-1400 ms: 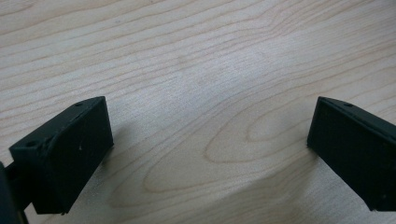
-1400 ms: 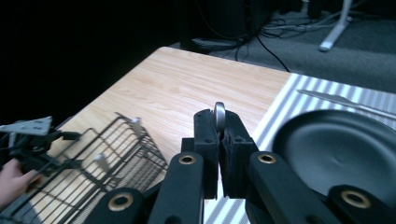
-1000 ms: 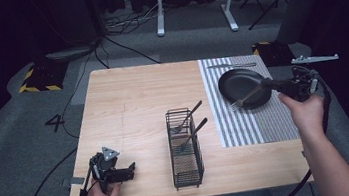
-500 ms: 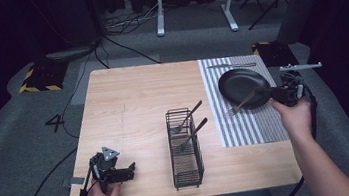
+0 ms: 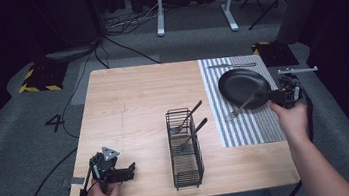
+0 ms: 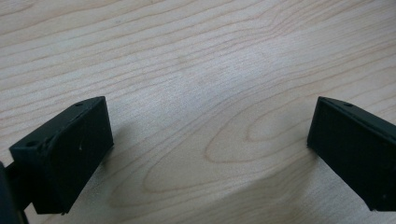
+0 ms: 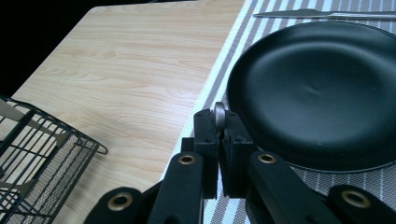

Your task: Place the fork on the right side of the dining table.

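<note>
While the high view shows right tongs (image 5: 269,97) clenched on a fork (image 5: 242,107) over the mat's (image 5: 247,132) plate (image 5: 243,85), left gripper view shows left tongs (image 6: 205,154) released above bare surface (image 6: 196,56).

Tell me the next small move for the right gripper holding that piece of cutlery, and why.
Probably lower it the last bit and open the jaws. The right gripper is shut on the cutlery, which slants over the striped mat beside the black plate, seemingly its place.

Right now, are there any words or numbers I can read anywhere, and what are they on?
"4": a dark number on the grey floor, left of the table.
No other words or numbers can be read anywhere else.
</note>
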Motion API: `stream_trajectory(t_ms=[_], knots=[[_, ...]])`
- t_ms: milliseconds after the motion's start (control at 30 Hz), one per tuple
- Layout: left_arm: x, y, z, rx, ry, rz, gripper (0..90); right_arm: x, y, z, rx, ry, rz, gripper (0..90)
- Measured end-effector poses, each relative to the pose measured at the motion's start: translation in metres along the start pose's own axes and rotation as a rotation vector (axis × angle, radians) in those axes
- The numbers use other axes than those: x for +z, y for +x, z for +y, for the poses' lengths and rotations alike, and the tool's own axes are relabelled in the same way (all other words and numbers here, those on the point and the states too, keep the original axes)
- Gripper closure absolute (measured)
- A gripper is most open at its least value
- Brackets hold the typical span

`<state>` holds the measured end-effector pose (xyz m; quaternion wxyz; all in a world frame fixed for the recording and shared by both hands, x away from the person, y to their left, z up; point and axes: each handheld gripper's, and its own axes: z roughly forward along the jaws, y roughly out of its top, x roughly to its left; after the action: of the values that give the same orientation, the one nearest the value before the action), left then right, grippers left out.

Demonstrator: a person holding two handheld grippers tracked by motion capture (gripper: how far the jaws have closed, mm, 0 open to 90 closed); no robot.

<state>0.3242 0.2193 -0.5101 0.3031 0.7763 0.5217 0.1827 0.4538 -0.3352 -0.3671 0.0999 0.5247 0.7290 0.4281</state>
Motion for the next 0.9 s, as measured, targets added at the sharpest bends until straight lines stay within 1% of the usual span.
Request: stream_trajectory(t_ms=[367, 500, 533, 733, 833, 900], knots=[[0.000, 0.000, 0.000, 0.000, 0.000, 0.000, 0.3, 0.000, -0.008, -0.002, 0.020, 0.005, -0.015, 86.3], [0.000, 0.000, 0.000, 0.000, 0.000, 0.000, 0.3, 0.000, -0.011, -0.003, 0.034, 0.007, -0.023, 85.3], [0.000, 0.000, 0.000, 0.000, 0.000, 0.000, 0.3, 0.000, -0.014, -0.003, 0.044, 0.011, -0.029, 82.8], [0.000, 0.000, 0.000, 0.000, 0.000, 0.000, 0.3, -0.001, -0.021, -0.004, 0.059, 0.025, -0.045, 78.6], [0.000, 0.000, 0.000, 0.000, 0.000, 0.000, 0.3, 0.000, -0.026, -0.006, 0.072, 0.031, -0.045, 74.0], [0.000, 0.000, 0.000, 0.000, 0.000, 0.000, 0.3, 0.000, -0.030, -0.007, 0.081, 0.035, -0.050, 72.6]])
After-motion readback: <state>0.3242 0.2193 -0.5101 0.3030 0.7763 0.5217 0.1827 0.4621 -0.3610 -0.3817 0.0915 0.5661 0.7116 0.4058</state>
